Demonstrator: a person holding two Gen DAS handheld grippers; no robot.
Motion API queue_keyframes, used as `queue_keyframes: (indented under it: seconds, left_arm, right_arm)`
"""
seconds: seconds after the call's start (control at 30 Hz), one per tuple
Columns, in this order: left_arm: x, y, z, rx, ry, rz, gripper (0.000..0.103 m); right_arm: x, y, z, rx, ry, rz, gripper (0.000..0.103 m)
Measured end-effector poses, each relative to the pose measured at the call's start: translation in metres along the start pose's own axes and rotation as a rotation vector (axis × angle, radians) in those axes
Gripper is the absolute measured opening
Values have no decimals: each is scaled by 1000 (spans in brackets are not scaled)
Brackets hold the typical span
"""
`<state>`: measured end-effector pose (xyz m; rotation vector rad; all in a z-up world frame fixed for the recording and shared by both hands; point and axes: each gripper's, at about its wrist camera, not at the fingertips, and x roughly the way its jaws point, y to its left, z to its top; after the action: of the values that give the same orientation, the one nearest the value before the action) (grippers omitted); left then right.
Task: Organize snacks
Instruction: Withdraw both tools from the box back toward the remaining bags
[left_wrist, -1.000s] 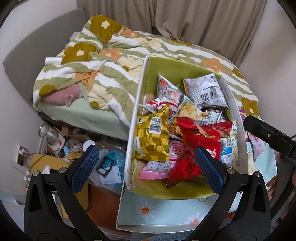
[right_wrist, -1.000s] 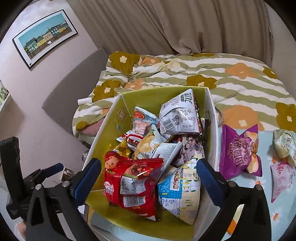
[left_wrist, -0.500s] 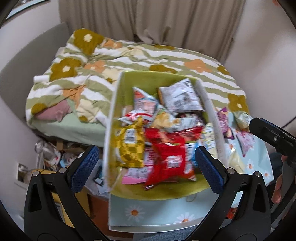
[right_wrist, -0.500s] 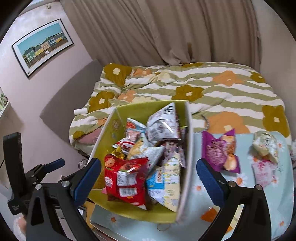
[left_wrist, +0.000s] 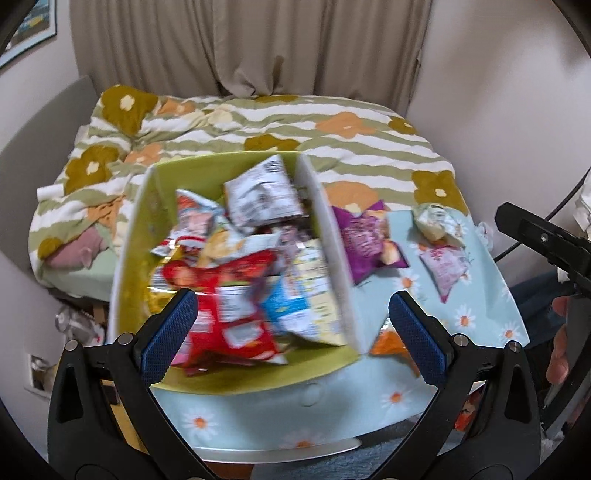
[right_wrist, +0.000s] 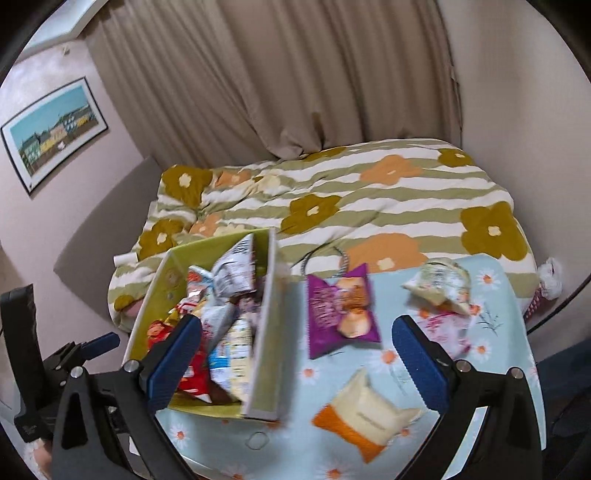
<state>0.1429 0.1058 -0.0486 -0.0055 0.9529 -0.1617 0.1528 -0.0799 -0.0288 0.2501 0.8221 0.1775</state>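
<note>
A green-lined storage box (left_wrist: 140, 229) (right_wrist: 264, 332) full of snack packets stands at the left of a table with a light blue daisy cloth (left_wrist: 480, 295) (right_wrist: 491, 365). A red packet (left_wrist: 229, 314) lies on top at the front. Loose on the cloth are a purple packet (right_wrist: 340, 314) (left_wrist: 364, 240), an orange and cream packet (right_wrist: 364, 417), a pink packet (left_wrist: 445, 267) (right_wrist: 443, 325) and a pale crumpled packet (right_wrist: 441, 286) (left_wrist: 437, 221). My left gripper (left_wrist: 290, 332) is open and empty above the box's front. My right gripper (right_wrist: 297, 358) is open and empty above the box's right wall.
A bed with a striped flower quilt (right_wrist: 351, 199) (left_wrist: 258, 122) lies behind the table. Beige curtains (right_wrist: 277, 74) hang at the back. Floor clutter (left_wrist: 74, 325) sits left of the table. A picture (right_wrist: 51, 133) hangs on the left wall.
Both grippers have pulled back and swung right, so the box looks smaller and more of the cloth with its loose packets shows. Both stay open.
</note>
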Motion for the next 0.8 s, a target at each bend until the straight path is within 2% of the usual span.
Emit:
queue_keyframes:
  seconds: [0.2, 0.4, 0.47, 0.63, 0.8]
  left_arm:
    - [19, -68, -4, -16, 38, 24, 103]
    - [45, -123, -19, -78, 90, 64, 103]
    - [60, -137, -28, -127, 116, 86, 103]
    - [83, -150, -49, -253, 136, 102, 103]
    - [122, -147, -73, -403, 205, 112, 103]
  right_arm:
    - [-3, -64, 3, -16, 41, 21, 103]
    - [12, -123, 2, -50, 107, 44, 103]
    - [22, -142, -1, -61, 140, 53, 103]
    - [54, -176, -10, -65, 241, 79, 103]
    - [89, -197, -21, -72, 306, 76, 103]
